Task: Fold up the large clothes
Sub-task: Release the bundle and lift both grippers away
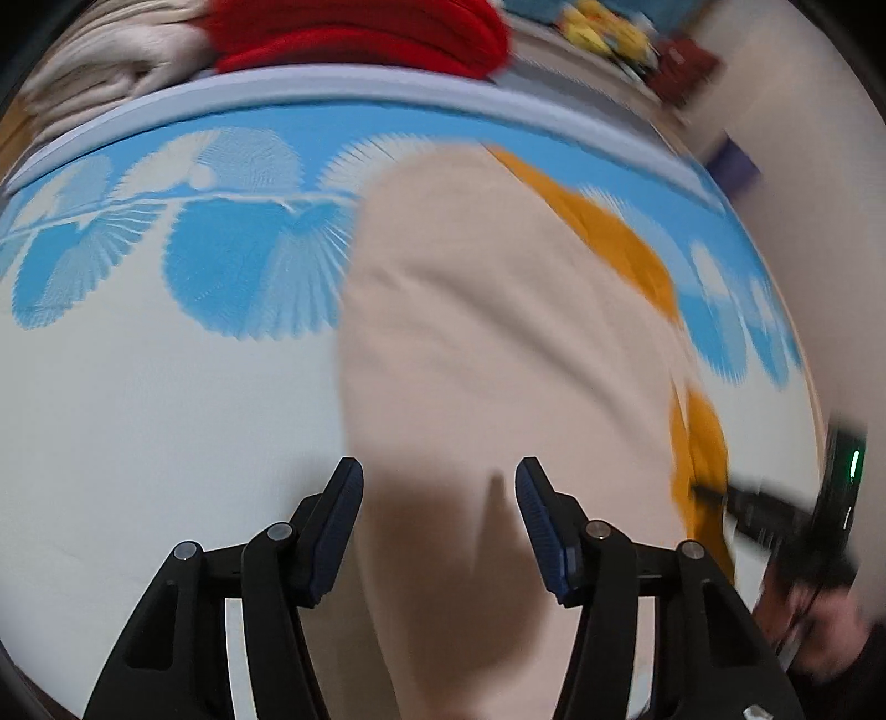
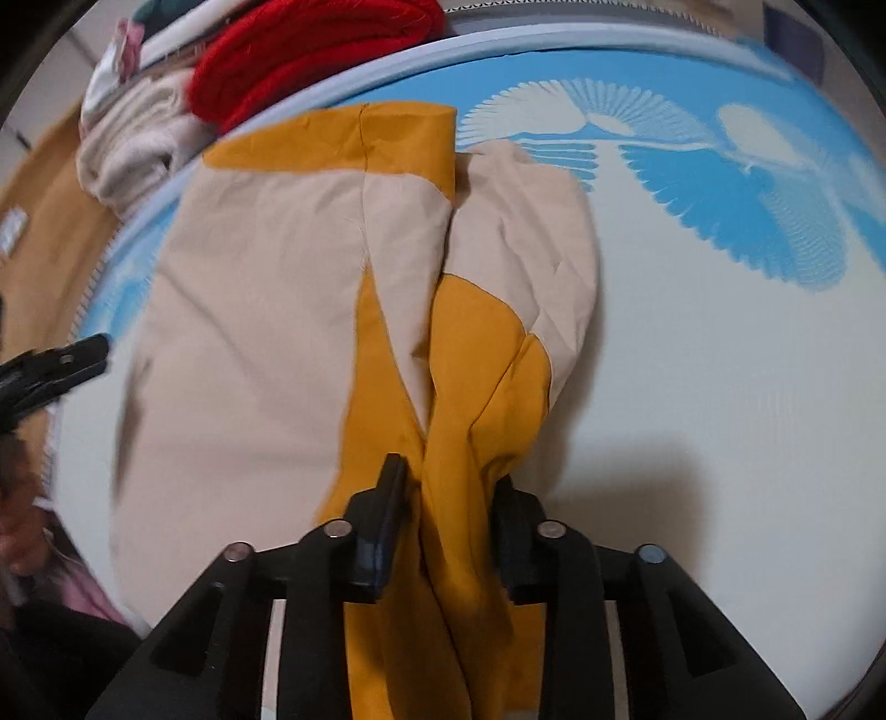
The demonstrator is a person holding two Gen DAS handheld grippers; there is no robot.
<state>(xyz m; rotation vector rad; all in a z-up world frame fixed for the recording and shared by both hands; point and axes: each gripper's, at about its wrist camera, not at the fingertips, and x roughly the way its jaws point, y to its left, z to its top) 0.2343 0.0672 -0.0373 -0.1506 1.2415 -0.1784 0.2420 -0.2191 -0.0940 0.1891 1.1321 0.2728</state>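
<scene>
A large beige and mustard garment (image 2: pixel 266 277) lies on a white mat with a blue fan pattern (image 2: pixel 720 387). In the right wrist view, my right gripper (image 2: pixel 448 487) holds a bunched mustard fold that fills the gap between its jaws and drapes over the right fingertip. The cloth rises from the mat toward it. In the left wrist view, the garment's beige part (image 1: pixel 487 310) runs up between the jaws of my left gripper (image 1: pixel 440 482). These stand fairly wide, with shadowed cloth filling the gap from pad to pad. The picture is blurred.
A pile of folded red (image 1: pixel 360 39) and cream (image 1: pixel 111 72) clothes sits beyond the mat's pale rim (image 1: pixel 332 88). Yellow and dark red items (image 1: pixel 609 33) lie further back. A hand (image 1: pixel 819 626) shows at the lower right, carrying the other gripper.
</scene>
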